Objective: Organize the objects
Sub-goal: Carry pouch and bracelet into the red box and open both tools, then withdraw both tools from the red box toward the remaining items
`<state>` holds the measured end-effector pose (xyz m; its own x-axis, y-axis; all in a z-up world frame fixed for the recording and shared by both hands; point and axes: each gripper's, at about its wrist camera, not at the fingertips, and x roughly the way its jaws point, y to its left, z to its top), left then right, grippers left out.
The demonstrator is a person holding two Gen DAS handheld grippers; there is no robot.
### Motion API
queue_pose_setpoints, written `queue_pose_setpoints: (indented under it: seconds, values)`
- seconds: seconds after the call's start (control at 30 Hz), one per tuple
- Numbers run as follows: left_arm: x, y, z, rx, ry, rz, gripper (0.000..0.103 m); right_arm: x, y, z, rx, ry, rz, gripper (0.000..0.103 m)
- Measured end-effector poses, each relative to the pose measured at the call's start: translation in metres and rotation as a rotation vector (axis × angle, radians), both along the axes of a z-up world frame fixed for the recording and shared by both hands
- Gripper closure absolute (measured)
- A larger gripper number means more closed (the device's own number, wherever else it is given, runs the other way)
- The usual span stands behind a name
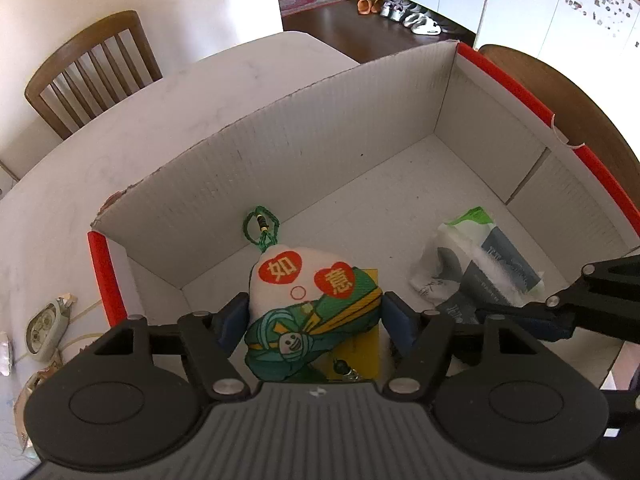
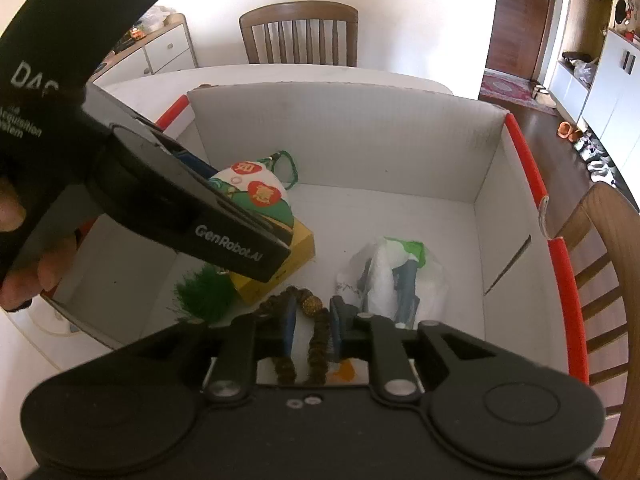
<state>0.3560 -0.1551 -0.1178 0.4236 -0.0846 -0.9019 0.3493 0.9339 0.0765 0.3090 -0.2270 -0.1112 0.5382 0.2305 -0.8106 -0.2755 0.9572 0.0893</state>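
Note:
A white cardboard box (image 1: 340, 128) with red edges stands on the white table; it also shows in the right wrist view (image 2: 340, 136). My left gripper (image 1: 310, 312) is shut on a white and green plush sachet (image 1: 308, 304) with red hearts, holding it over a yellow box (image 1: 360, 354) inside the carton. The sachet also shows in the right wrist view (image 2: 256, 194). My right gripper (image 2: 312, 326) is closed on a brown bead bracelet (image 2: 316, 340) low in the carton. A green tassel (image 2: 204, 292) hangs below the left gripper.
A white and grey plastic packet (image 1: 476, 264) lies on the carton floor, also in the right wrist view (image 2: 392, 280). Wooden chairs (image 1: 92, 68) stand around the table. A small round device (image 1: 44, 328) lies on the table left of the carton.

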Motion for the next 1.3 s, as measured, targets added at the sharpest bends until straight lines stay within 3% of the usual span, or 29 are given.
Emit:
queue_pose_setpoints:
  seconds: [0.2,0.87,1.3]
  values:
    - [-0.006,0.002,0.006,-0.021,-0.03,0.003,0.023,-0.003,-0.008,0.008,0.02,-0.013,-0.006,0.075]
    - [-0.064,0.029,0.06,-0.125,-0.16,0.036,0.023,-0.032,-0.015,0.05,0.085,-0.095,-0.032,0.063]
    - [-0.118,0.067,0.084,-0.175,-0.255,0.068,0.023,-0.059,0.006,0.077,0.132,-0.182,-0.057,0.057]
